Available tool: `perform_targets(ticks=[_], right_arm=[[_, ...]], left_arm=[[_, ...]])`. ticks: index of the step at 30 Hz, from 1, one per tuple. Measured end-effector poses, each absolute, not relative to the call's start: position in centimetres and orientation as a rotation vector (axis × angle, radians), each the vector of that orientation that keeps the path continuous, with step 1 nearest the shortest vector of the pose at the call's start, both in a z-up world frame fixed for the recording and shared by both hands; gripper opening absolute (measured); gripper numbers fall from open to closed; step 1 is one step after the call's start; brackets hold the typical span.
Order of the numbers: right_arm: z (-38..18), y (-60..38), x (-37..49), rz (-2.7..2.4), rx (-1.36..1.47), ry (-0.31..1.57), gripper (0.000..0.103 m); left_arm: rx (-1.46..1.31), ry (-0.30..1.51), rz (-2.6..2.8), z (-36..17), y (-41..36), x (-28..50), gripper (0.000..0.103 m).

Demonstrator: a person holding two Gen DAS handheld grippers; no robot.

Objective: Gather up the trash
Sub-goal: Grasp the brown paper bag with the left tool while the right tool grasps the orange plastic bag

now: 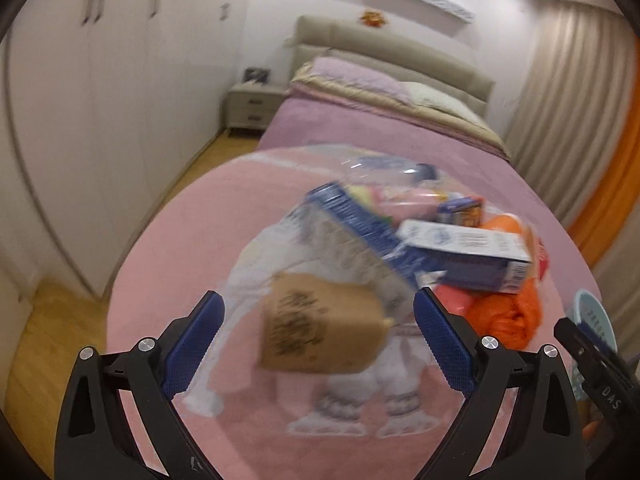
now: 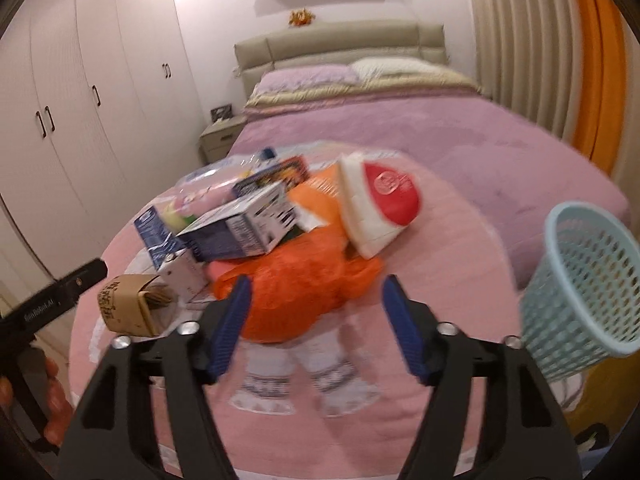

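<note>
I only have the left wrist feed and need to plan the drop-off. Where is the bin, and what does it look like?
Observer: On the right wrist view, a light blue mesh basket stands at the right of the bed's foot, tilted in that view.
Operator: Anything in the pile that my boxes hide?
Observer: A white and red package leans on the orange bag.
Operator: Is the right gripper holding anything?
Observer: No; the right gripper is open, above the orange bag's near edge.

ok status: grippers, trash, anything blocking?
Left gripper open at brown carton. Right gripper open at orange bag. Trash pile unpicked, basket right. Nothing blocking.
</note>
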State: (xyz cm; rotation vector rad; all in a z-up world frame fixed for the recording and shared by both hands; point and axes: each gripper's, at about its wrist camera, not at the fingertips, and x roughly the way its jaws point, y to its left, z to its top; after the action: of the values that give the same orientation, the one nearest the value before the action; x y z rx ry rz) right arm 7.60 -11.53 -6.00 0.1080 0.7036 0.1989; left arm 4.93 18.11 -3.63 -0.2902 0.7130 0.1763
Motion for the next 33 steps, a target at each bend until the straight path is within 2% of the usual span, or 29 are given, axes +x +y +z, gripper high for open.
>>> perform_targets(ticks=[1,7,18,20,24,28,33], right_arm=[[-6.3,-11.3,7.9,0.2,0.125,0.719,0.079],[-8.3,-9.6,10.4,0.224,0.222,0.84,0.08],[-10.1,-8.4,13.2,0.182,0.221,0.895,0.079],[-10.3,-8.6,13.5,0.185,0.219,0.9,0.071],[-9.9,-9.5,12.9,0.211,0.216,0.888,0.054],[-9.4,-9.9,11.7,0.241,0.188,0.873,0.039],[-8.9,-10.5,9.9,0.263,0.128,0.852,0.034]], left_arm=[[-0.316,0.721,0.183,-4.0,18.6,4.8,0.093],[-0.519,0.78,0.139,-6.1,20.9,4.3,0.092],[-0.536,0.824,0.198,-7.7,19.4,8.7,0.091],[-0.535,0.841,0.2,-8.1,19.2,9.2,0.083],[-0.544,0.84,0.175,-8.5,19.1,9.2,0.075],[-0.521,0.819,0.147,-7.8,19.2,8.3,0.062],[-0.475,0.784,0.099,-6.6,19.2,7.0,0.043]])
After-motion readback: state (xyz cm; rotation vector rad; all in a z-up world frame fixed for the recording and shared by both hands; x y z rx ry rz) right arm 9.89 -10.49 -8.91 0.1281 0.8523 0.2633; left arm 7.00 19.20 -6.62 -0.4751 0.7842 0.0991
